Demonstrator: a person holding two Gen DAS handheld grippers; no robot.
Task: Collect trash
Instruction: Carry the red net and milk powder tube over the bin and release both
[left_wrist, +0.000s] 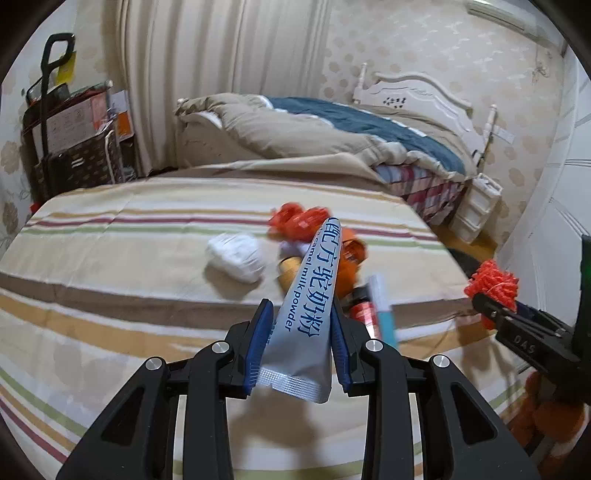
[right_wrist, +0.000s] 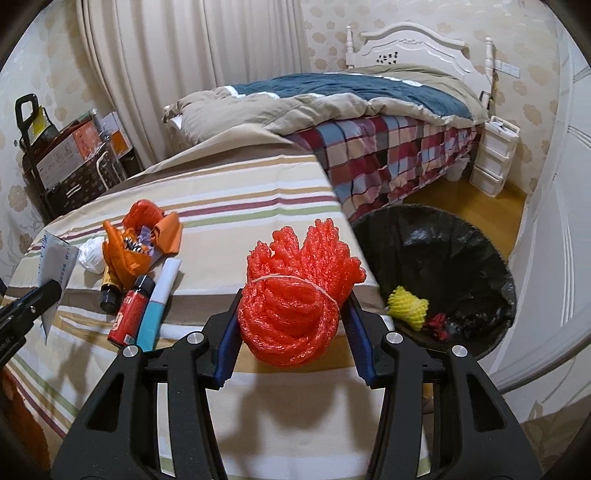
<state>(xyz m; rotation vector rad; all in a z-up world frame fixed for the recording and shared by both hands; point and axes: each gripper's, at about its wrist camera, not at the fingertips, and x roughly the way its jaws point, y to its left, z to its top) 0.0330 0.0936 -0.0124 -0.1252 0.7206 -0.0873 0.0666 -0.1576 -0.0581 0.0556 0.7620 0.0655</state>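
Over bed | left tool grips sachet | right tool grips foam net

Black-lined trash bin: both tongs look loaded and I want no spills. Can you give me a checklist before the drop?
1. Left tongs clamp the silver milk-powder sachet: ok.
2. Right tongs clamp the red foam net bundle: ok.
3. Black-lined trash bin open, with room: ok.
4. Red foam net bundle over the bin: not ok, it is above the striped sheet.
5. Sachet sealed or empty: cannot tell.
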